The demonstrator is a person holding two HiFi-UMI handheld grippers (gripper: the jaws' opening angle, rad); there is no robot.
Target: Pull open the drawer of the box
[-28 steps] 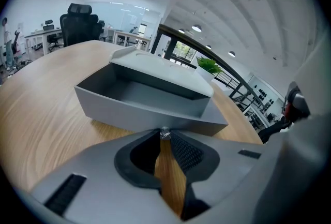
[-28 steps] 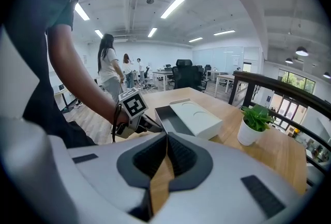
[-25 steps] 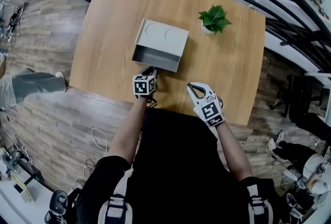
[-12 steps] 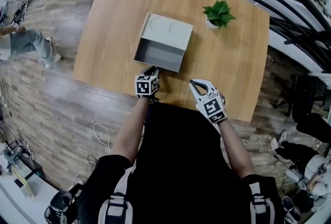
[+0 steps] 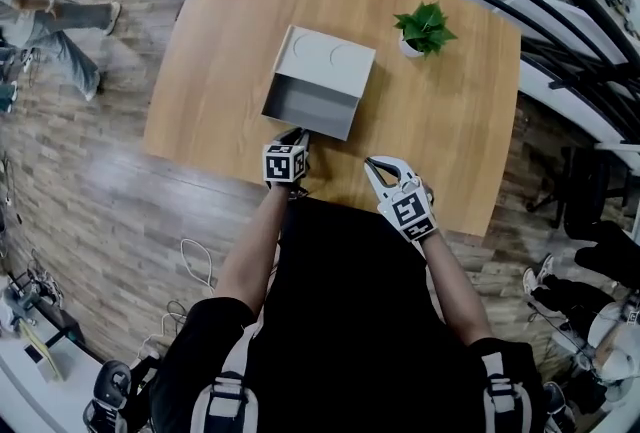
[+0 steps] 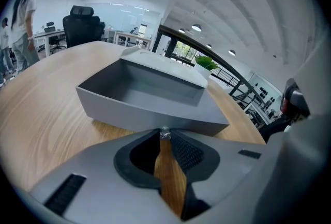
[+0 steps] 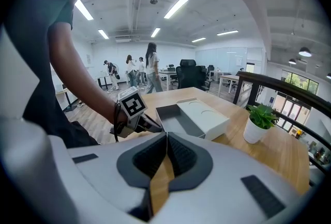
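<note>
As it stands open, drawer shows grey; box paler.

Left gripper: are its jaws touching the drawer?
Touching. Left gripper view: the left gripper has its jaws pinched on the small shiny knob of the drawer front.

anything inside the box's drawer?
Nothing visible: the pulled-out part of the drawer shows only bare grey floor and walls. Its back end runs under the box top, so that stretch is hidden.

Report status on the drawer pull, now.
Left gripper shut on the small front knob. Right gripper shut, empty. Drawer stands well out of the box, nothing inside. Path clear; potted plant off to the side.
</note>
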